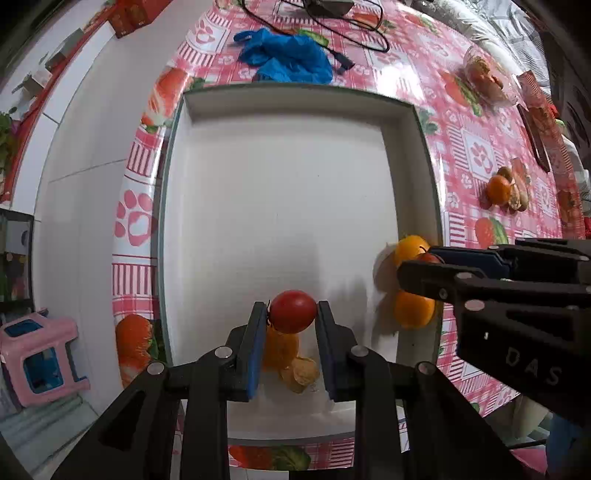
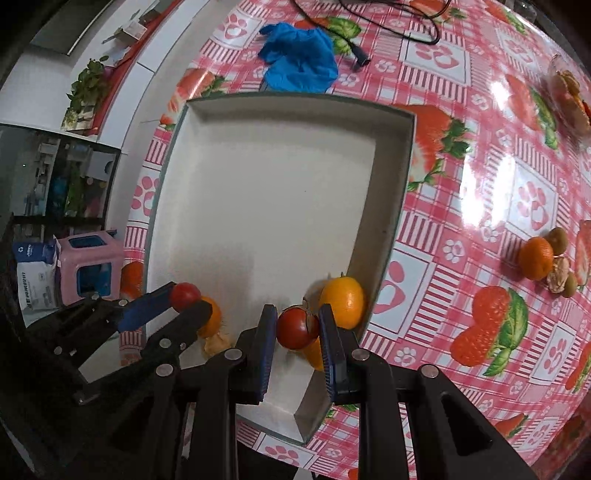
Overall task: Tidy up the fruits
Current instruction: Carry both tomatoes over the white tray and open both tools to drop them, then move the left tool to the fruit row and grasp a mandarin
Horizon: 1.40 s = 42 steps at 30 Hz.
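A white tray lies on the pink strawberry tablecloth. My left gripper is shut on a red tomato over the tray's near left part, above an orange and a walnut. My right gripper is shut on a second red tomato at the tray's near right corner, beside two oranges. The left gripper with its tomato shows in the right wrist view, and the right gripper shows in the left wrist view.
An orange with walnuts and olives lies on the cloth to the right. A blue glove and a black cable lie beyond the tray. A clear container of food stands far right. A pink stool stands on the floor to the left.
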Tool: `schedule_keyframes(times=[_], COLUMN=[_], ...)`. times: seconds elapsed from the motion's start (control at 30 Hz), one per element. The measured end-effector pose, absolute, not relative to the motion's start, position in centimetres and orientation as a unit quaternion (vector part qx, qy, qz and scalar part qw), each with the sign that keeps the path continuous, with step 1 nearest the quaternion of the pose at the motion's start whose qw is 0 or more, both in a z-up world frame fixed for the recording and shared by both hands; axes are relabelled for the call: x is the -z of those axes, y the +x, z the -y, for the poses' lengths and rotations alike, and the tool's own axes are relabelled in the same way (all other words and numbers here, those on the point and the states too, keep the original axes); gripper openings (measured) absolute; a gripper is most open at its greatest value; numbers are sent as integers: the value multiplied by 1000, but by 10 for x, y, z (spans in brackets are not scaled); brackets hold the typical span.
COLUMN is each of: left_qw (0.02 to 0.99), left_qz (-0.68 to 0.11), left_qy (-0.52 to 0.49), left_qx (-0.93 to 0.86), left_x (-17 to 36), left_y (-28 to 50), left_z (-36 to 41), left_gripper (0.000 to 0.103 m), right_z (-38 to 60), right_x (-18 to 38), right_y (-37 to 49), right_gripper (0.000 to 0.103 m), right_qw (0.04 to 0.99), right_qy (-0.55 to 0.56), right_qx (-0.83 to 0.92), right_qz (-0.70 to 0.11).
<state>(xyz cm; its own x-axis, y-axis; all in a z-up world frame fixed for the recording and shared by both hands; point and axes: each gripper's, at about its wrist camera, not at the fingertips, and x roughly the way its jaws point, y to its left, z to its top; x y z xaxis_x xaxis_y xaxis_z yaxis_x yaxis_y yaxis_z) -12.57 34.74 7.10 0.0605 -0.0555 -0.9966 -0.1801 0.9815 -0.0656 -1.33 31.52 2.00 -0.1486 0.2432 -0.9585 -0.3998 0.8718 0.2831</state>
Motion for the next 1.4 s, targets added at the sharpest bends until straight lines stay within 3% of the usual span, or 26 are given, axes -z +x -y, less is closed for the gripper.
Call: schedule_keyframes(times=[0.27, 0.3, 0.43, 0.5, 0.53, 0.57, 0.63, 0.83, 0.87, 1.4], left_qw=[717, 716, 719, 719, 719, 718, 717, 720, 721, 732], left_qz=[-690, -692, -688, -688, -689, -690, -691, -689, -689, -680], left_qy=[-89, -88, -81, -78, -76, -74, -73, -58, -54, 18], left_qx=[-41, -40, -52, -56, -57, -58, -61, -57, -53, 44], left_x=[-62, -61, -62, -63, -64, -65, -66, -81, -84, -105], left_y=[-129, -130, -133, -134, -136, -138, -139, -133, -129, -82], left_z=[-348, -348, -348, -348, -348, -351, -352, -346, -340, -220], left_gripper=[31, 36, 72, 76, 76, 76, 77, 78, 78, 78], right_z=[-323, -325, -326, -326, -325, -325, -322, -301, -292, -108], right_x=[-2, 0, 3, 1, 0, -3, -10, -23, -24, 6], right_y=[-17, -18, -19, -19, -19, -20, -20, -14, -12, -22], right_gripper=[24, 24, 25, 34, 47, 67, 87, 89, 103, 103], right_qw=[639, 638, 633, 633, 633, 634, 648, 663, 666, 663], right_qy=[-57, -58, -55, -52, -44, -36, -48, -33, -29, 58], right_qx=[-247, -247, -251, -253, -258, -262, -255, -247, -241, -57], right_qz=[-727, -727, -730, -730, -729, -727, -716, -706, -705, -744])
